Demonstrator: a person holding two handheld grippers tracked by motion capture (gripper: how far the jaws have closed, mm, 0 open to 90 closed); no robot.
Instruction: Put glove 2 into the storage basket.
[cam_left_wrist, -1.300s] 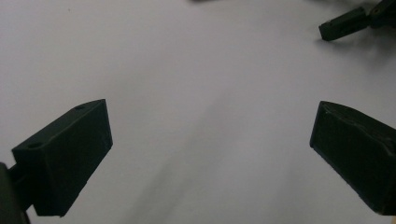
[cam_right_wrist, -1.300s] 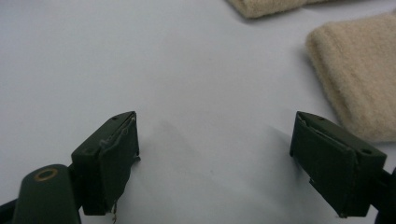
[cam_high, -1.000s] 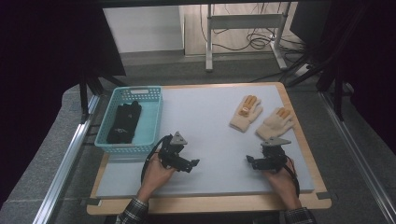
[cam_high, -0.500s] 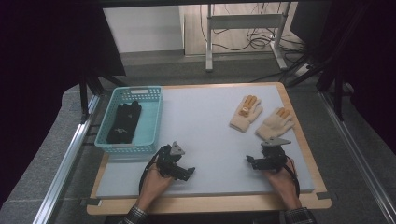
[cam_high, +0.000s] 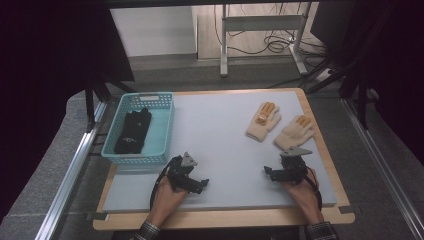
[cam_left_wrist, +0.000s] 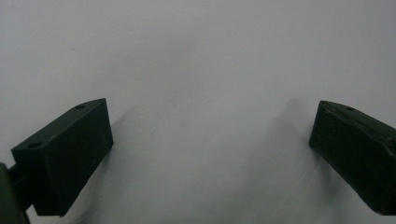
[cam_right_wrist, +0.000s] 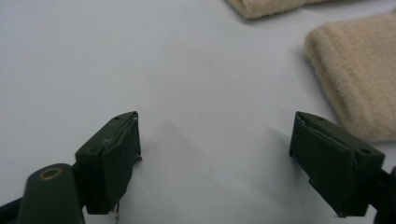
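Observation:
Two cream knit gloves with orange fingertips lie on the grey mat at the right: one (cam_high: 263, 121) farther in, the other (cam_high: 294, 132) nearer the right edge. A cuff of the nearer glove (cam_right_wrist: 355, 74) lies just beyond my right gripper (cam_right_wrist: 215, 158), which is open and empty above the mat. In the high view that right gripper (cam_high: 272, 173) rests near the front right, held by a hand. My left gripper (cam_high: 199, 185) sits near the front left, close to the mat; its jaws (cam_left_wrist: 210, 154) stand wide apart with bare mat between them.
A turquoise basket (cam_high: 159, 141) stands at the left of the table and holds a dark glove or cloth (cam_high: 132, 131). The grey mat (cam_high: 220, 135) lies on a wooden board. A metal frame and cables sit on the floor beyond the table.
My left gripper has drawn back toward the front edge and a little right. The right gripper has stayed where it was.

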